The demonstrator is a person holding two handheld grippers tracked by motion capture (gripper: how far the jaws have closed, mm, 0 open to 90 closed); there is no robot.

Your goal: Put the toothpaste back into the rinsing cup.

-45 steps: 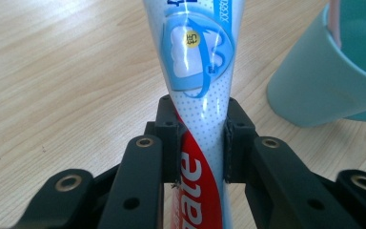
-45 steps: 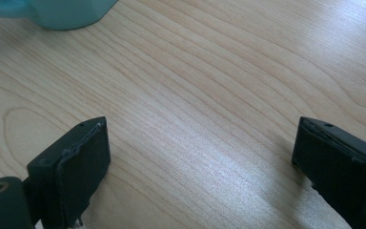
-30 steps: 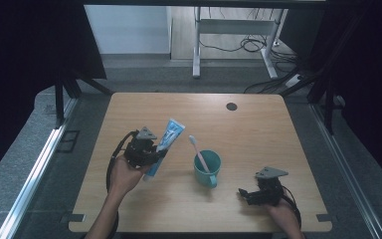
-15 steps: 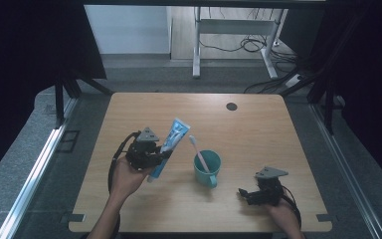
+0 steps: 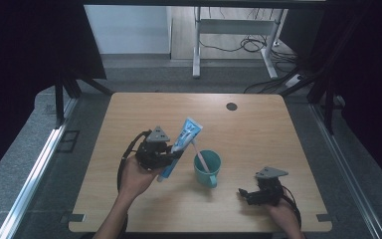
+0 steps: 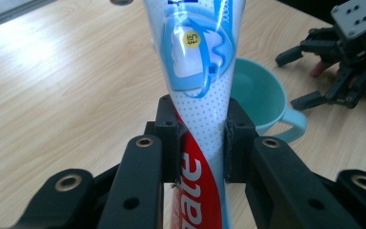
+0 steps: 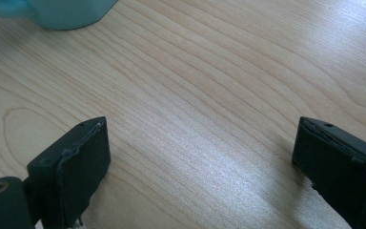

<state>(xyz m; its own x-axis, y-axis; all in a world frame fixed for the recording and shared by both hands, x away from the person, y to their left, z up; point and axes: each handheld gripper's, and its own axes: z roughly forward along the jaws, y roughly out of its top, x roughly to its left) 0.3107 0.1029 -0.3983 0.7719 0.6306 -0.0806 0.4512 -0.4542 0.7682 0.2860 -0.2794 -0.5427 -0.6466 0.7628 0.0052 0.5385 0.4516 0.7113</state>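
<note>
My left gripper [image 5: 171, 158] [image 6: 200, 138] is shut on a blue, white and red toothpaste tube [image 5: 181, 144] [image 6: 199, 76], which is lifted off the table and tilts up toward the far right. Just right of it stands a teal mug [image 5: 208, 168] [image 6: 262, 98] with a pink toothbrush [image 5: 200, 154] leaning inside. My right gripper [image 5: 246, 194] [image 7: 200, 162] rests low near the table's front right, open, with only bare wood between its fingers. In the left gripper view the right gripper [image 6: 314, 76] lies beyond the mug. The mug's base [image 7: 62, 12] sits at the top left of the right gripper view.
The wooden table [image 5: 129, 114] has a round dark cable hole [image 5: 231, 106] near its far edge. Beyond the table stand a metal desk frame [image 5: 196, 45] and floor cables [image 5: 251, 45]. Dark curtains flank both sides.
My left gripper has carried the toothpaste tube up and to the right, closer to the mug. The right gripper has stayed where it was.
</note>
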